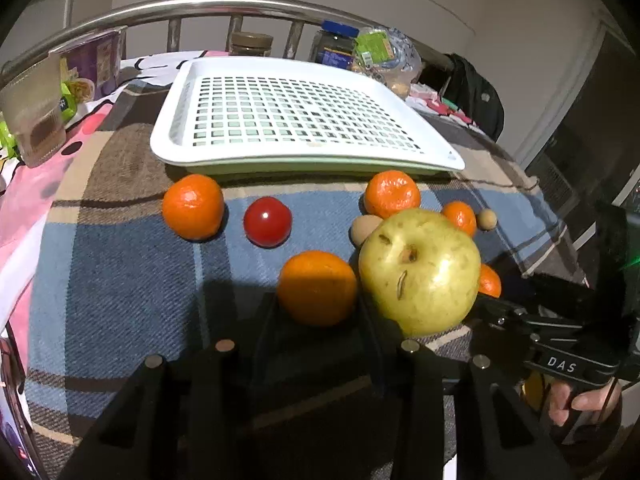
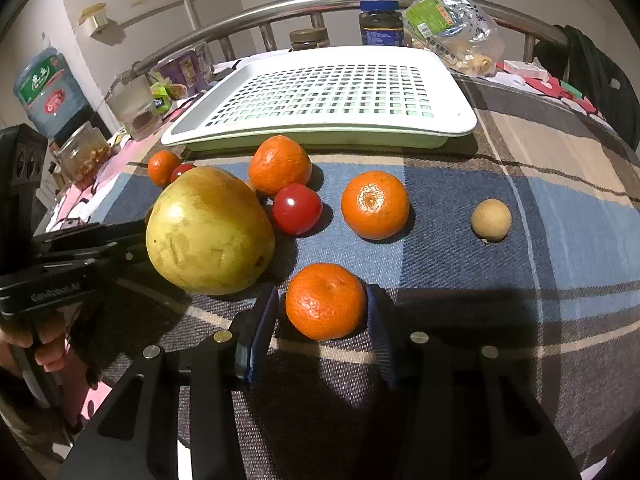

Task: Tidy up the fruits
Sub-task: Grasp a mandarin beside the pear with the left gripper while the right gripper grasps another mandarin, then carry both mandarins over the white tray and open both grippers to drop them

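Note:
Fruits lie on a plaid cloth before an empty white slotted tray (image 1: 304, 160) (image 2: 320, 136). My left gripper (image 1: 318, 312) is around a mandarin (image 1: 317, 288) that sits between its jaws, with contact unclear. A large yellow-green pear (image 1: 420, 272) (image 2: 208, 232) lies right beside it. My right gripper (image 2: 324, 320) has its blue-padded jaws on both sides of another mandarin (image 2: 326, 300) resting on the cloth. Other mandarins (image 2: 375, 205) (image 2: 280, 165) (image 1: 193, 206), a red tomato (image 1: 267, 222) and another (image 2: 297, 209), and a small brown longan (image 2: 491, 220) lie around.
Jars (image 2: 380, 22), a bagged snack (image 2: 452, 28) and a metal rail (image 1: 200, 4) stand behind the tray. A cup (image 1: 34, 120) and noodle tub (image 1: 94, 60) stand at the left. A water bottle (image 2: 44, 92) is far left.

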Motion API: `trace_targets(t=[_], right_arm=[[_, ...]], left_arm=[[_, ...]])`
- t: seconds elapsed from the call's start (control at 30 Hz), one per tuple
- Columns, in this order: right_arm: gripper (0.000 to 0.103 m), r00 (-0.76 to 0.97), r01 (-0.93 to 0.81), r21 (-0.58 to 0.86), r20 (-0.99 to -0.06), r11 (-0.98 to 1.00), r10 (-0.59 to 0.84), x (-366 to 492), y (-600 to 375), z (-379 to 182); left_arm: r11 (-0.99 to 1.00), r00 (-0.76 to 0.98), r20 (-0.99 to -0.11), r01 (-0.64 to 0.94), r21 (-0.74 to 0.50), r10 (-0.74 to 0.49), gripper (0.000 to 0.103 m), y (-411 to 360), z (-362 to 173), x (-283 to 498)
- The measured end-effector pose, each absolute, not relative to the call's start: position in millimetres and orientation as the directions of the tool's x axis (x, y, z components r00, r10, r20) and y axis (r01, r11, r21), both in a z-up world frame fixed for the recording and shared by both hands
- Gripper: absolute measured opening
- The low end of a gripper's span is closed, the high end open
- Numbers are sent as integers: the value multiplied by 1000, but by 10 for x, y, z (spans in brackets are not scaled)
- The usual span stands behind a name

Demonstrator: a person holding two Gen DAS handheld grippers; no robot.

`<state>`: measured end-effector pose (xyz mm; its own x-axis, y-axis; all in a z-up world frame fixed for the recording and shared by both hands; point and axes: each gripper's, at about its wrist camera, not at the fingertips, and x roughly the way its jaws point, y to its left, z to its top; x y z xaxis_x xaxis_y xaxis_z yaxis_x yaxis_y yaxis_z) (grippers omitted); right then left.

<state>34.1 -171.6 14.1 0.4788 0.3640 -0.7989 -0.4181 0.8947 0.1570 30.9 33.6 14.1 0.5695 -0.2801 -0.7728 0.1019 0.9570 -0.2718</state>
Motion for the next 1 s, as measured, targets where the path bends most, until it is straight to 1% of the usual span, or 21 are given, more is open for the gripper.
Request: trace_targets(t=[0.17, 0.23, 0.4, 0.53, 0.8, 1.0], right_arm=[[43, 479, -419, 155, -799, 894, 363, 341, -1714, 144], [36, 482, -418, 154, -798, 895, 362, 339, -1717, 143], [35, 472, -406, 189, -794, 894, 382, 353, -1775, 149], [35, 479, -407, 200, -784, 891, 395, 340, -1794, 205], [35, 523, -443, 193, -738, 876, 427, 310, -1747, 479], [35, 575, -465, 184, -681, 866, 453, 432, -1701, 796]], left_arm=[[964, 574, -776, 113, -242, -262, 43, 276, 140, 346], [963, 576, -774, 112, -244, -262, 42, 273, 141, 355], [971, 595, -768, 119, -209, -238, 41, 260, 181, 279], [972, 627, -744, 107, -211, -231, 41, 311, 294, 200], [970, 675, -700, 109, -216, -231, 41, 321, 543, 142], [970, 714, -662, 104, -219, -226, 41, 289, 736, 269]])
